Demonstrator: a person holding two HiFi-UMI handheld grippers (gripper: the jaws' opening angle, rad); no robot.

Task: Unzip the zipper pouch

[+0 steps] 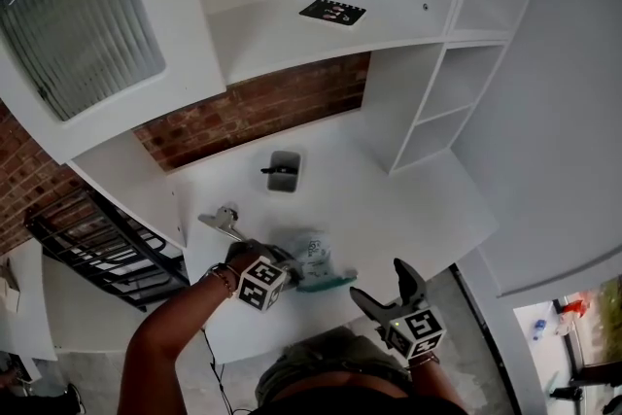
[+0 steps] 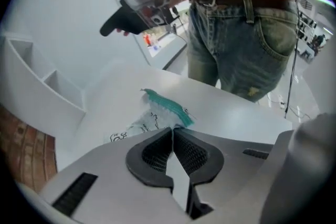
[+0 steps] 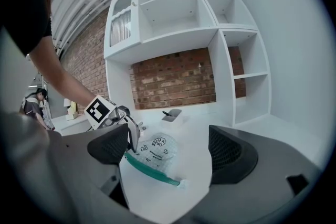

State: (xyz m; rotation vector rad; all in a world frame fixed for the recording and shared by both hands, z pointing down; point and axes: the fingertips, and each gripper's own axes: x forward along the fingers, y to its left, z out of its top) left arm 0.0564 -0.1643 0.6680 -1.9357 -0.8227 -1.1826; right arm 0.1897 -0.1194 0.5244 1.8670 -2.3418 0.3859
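Translucent printed pouch [image 1: 313,253] on white table [image 1: 389,209], teal zipper [image 1: 328,282] running nine-to-three; left gripper [image 2: 172,130] fingers seemingly pinch it, right gripper [image 3: 170,148] fingers wide.

White desk [image 1: 408,199], white shelving [image 1: 457,92], brick wall [image 1: 262,107] behind, ribbed-glass cabinet door [image 1: 78,15].

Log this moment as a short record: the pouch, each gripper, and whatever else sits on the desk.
pouch: clear with print, near the front edge of the white desk
zipper: teal, looks closed
left gripper: shut on the pouch's edge by the zipper
right gripper: open, empty, facing the pouch but apart from it
also on desk: small grey tray near the brick wall
shelf above: black card
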